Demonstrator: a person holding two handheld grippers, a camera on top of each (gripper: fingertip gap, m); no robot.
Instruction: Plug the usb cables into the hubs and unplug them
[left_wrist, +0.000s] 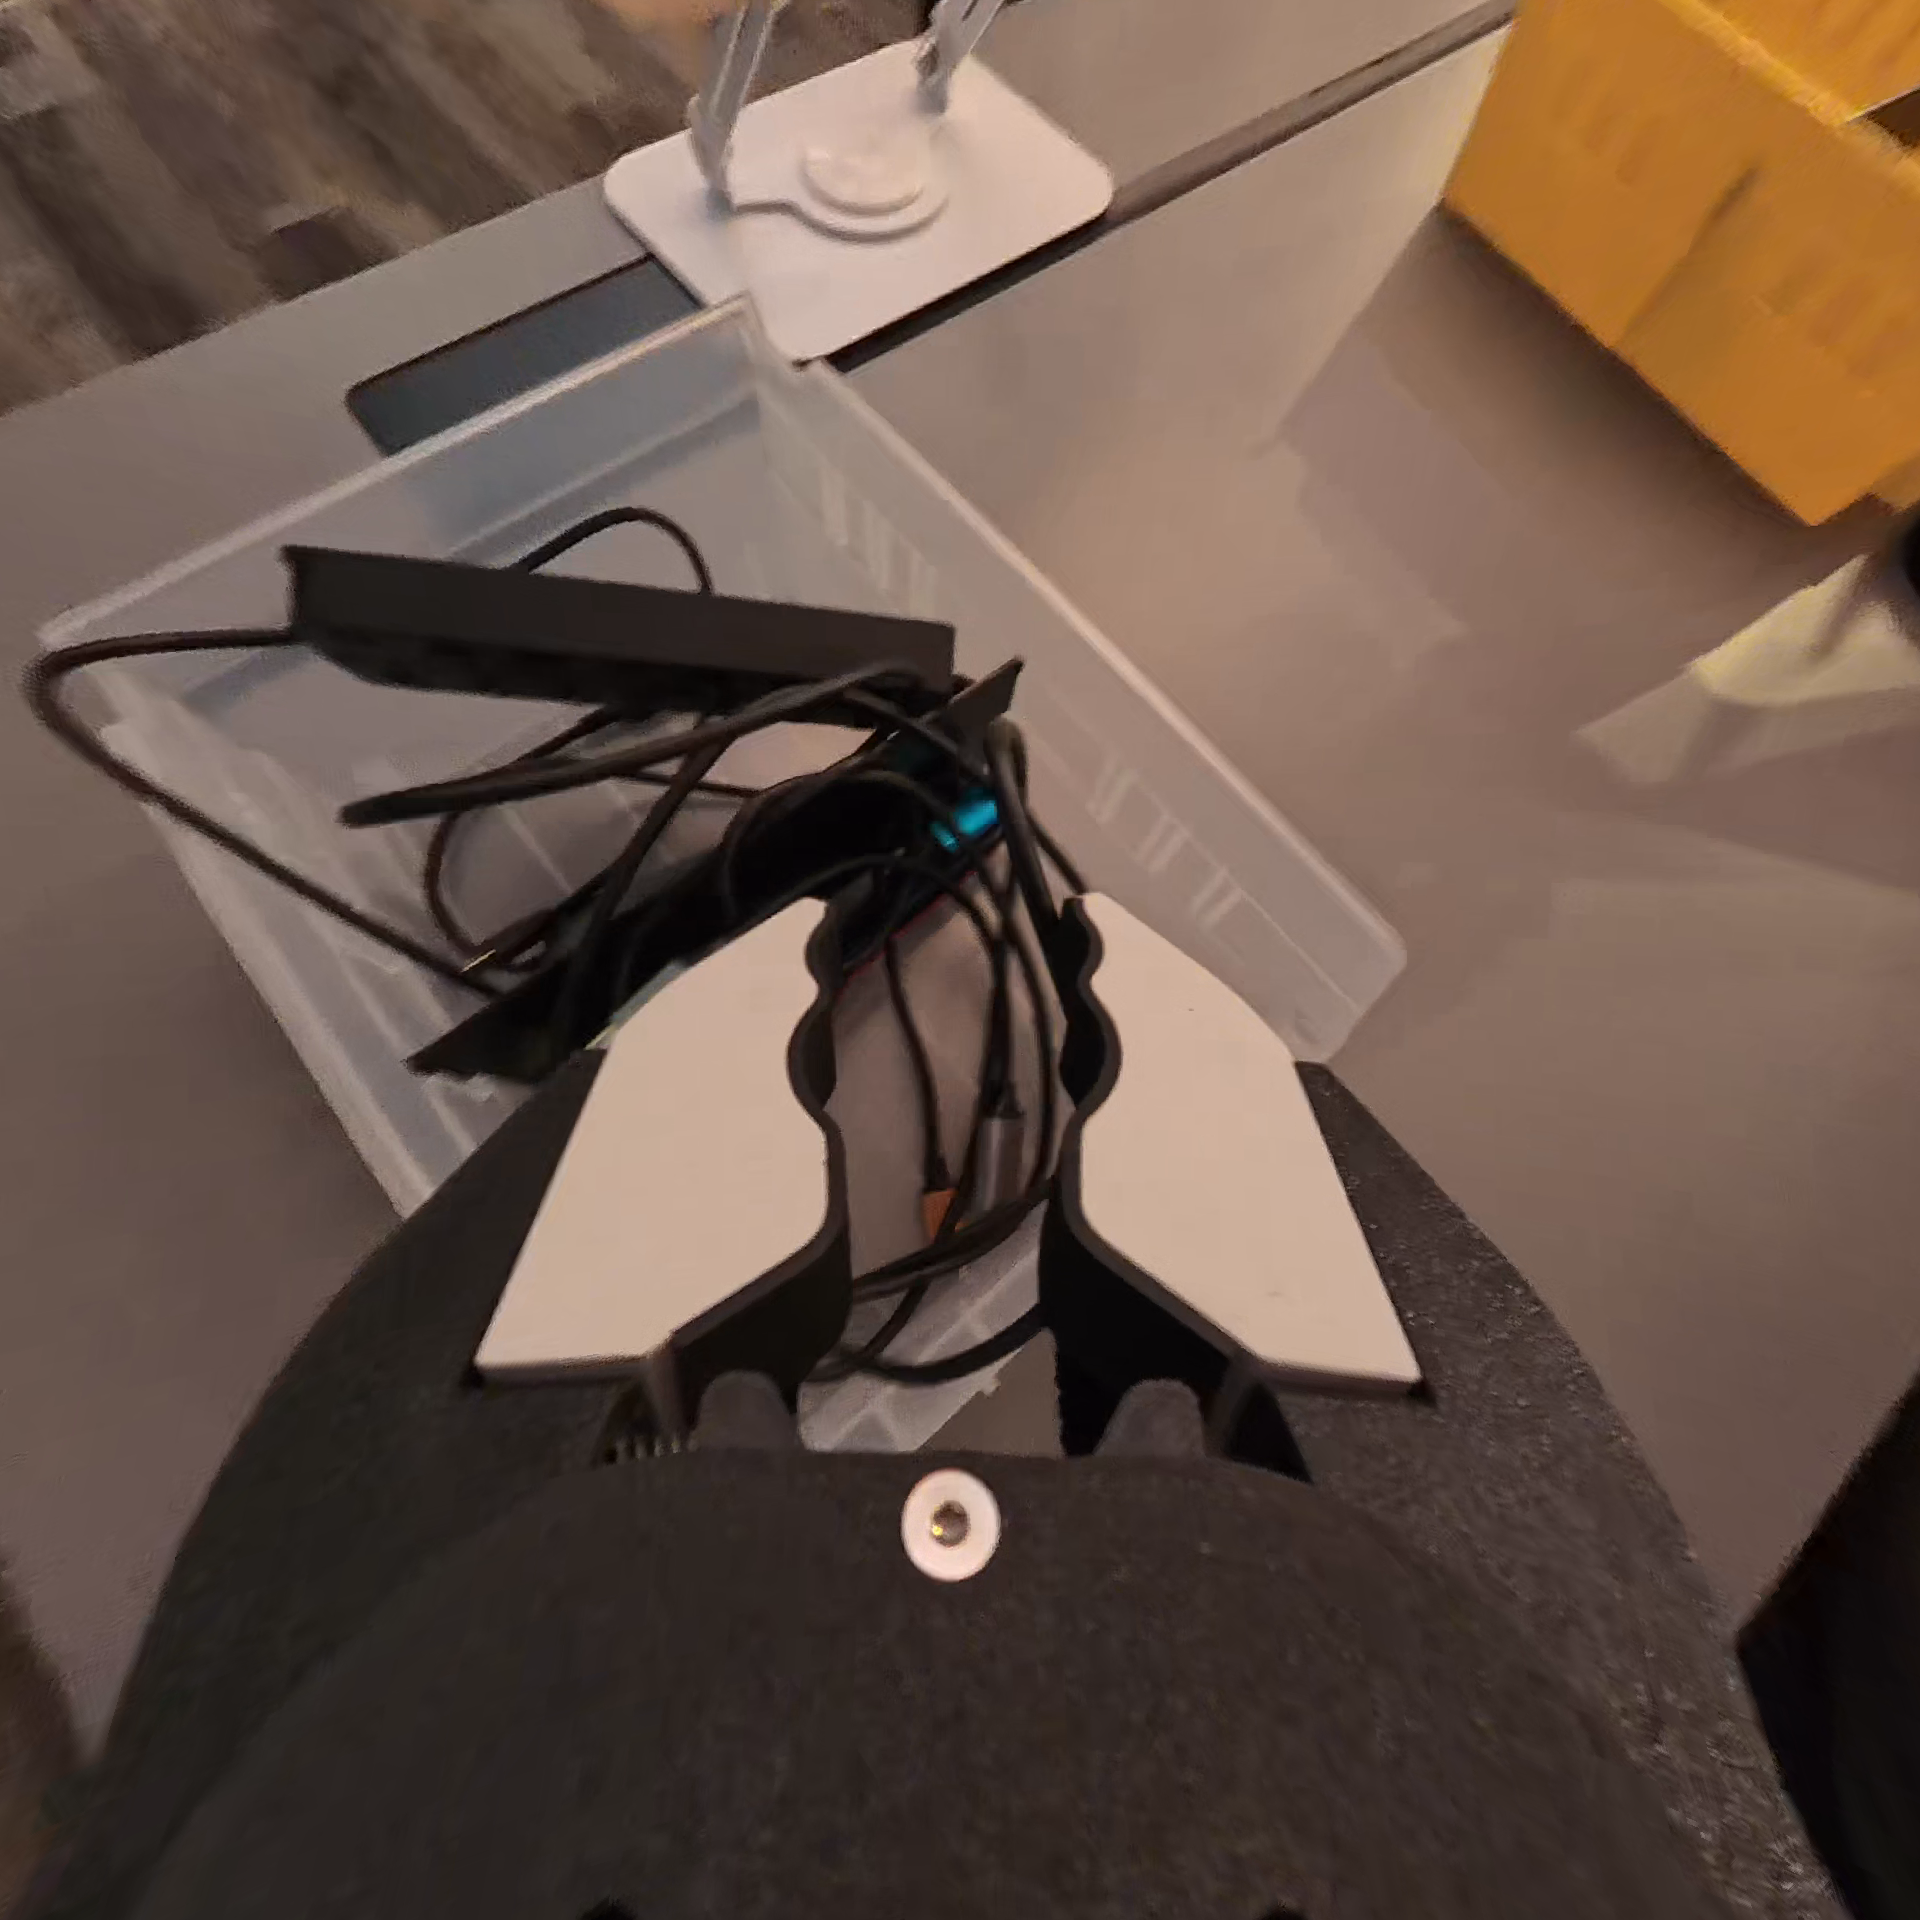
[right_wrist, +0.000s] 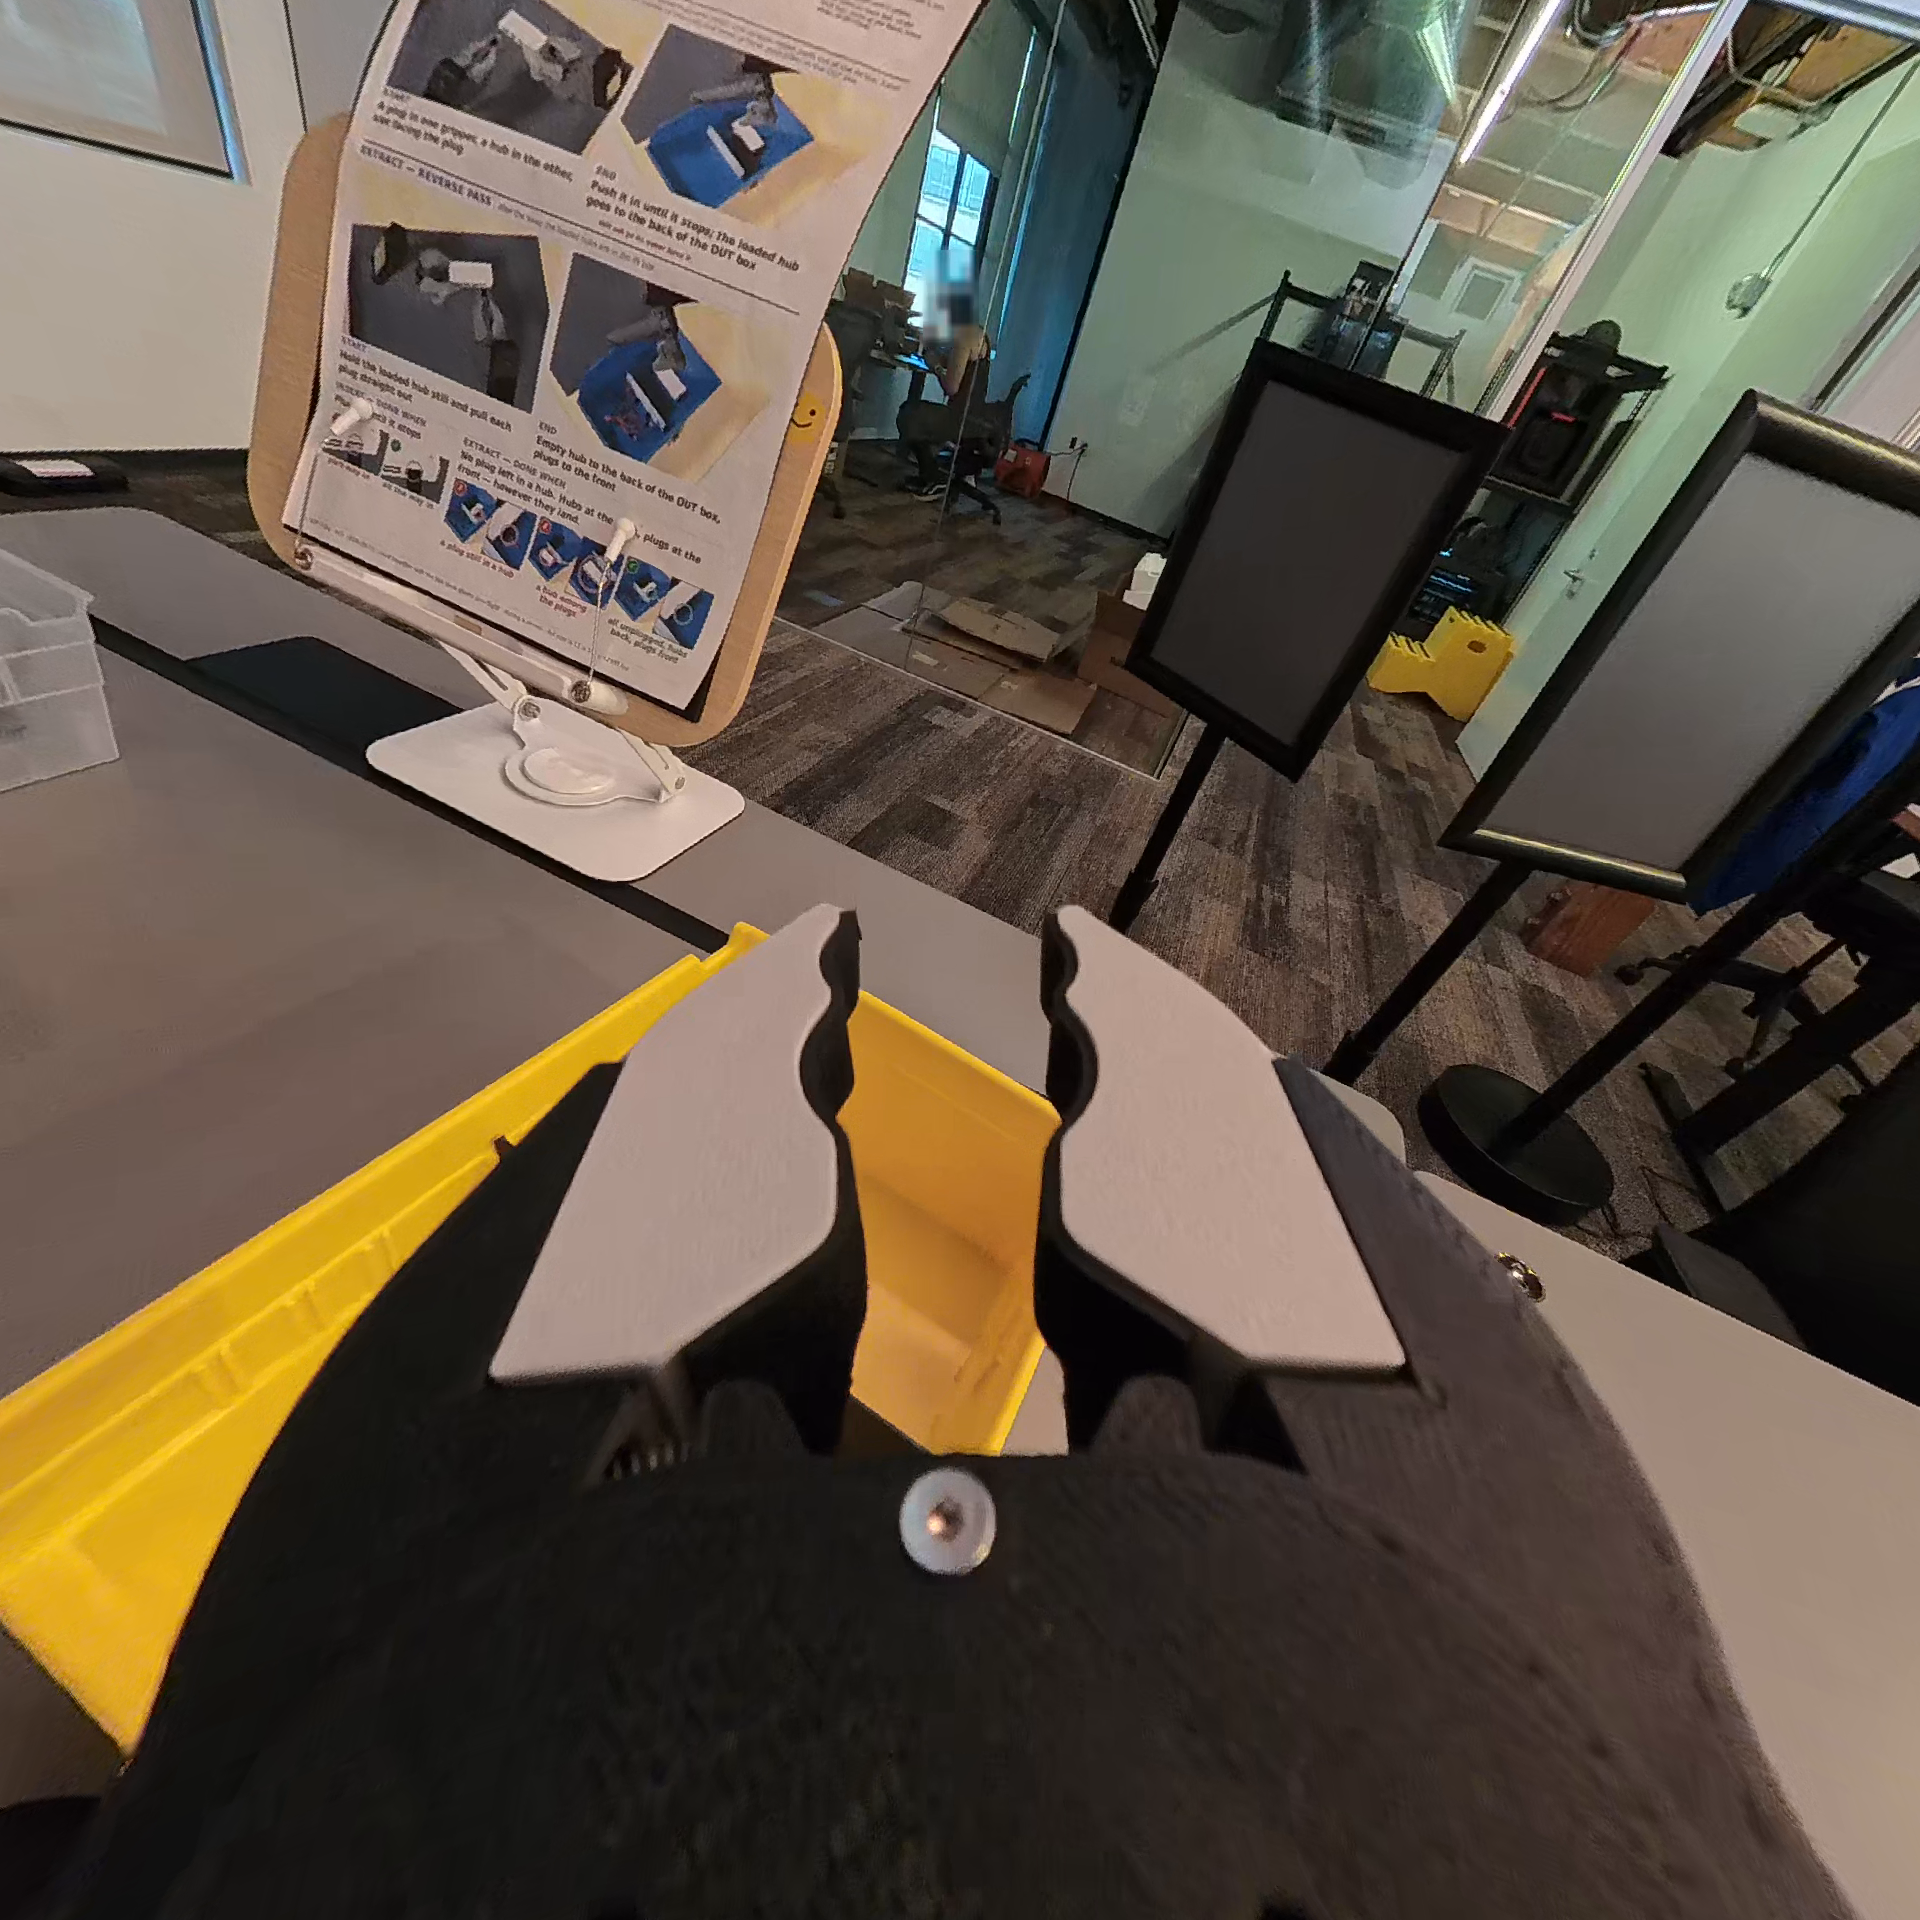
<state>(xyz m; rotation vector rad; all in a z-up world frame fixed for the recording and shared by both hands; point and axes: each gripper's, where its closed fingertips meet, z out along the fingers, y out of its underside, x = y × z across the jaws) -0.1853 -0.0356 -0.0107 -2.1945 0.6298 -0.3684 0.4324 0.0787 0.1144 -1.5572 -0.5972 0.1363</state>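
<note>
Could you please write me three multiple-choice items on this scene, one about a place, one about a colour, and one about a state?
1. Where does the tangle of cables lie?
A. in the clear bin
B. on the floor
C. in the yellow bin

2. What colour is the bin under the right gripper?
A. blue
B. yellow
C. red

3. How is the left gripper?
A. shut on a hub
B. shut on a cable
C. open, holding nothing

Answers:
1. A, since the left wrist view shows the cables and a black hub piled within the clear walls.
2. B, since yellow walls show between and beside the gripper's fingers.
3. C, since its fingers stand apart above the cables, which show loose through the gap.
</note>
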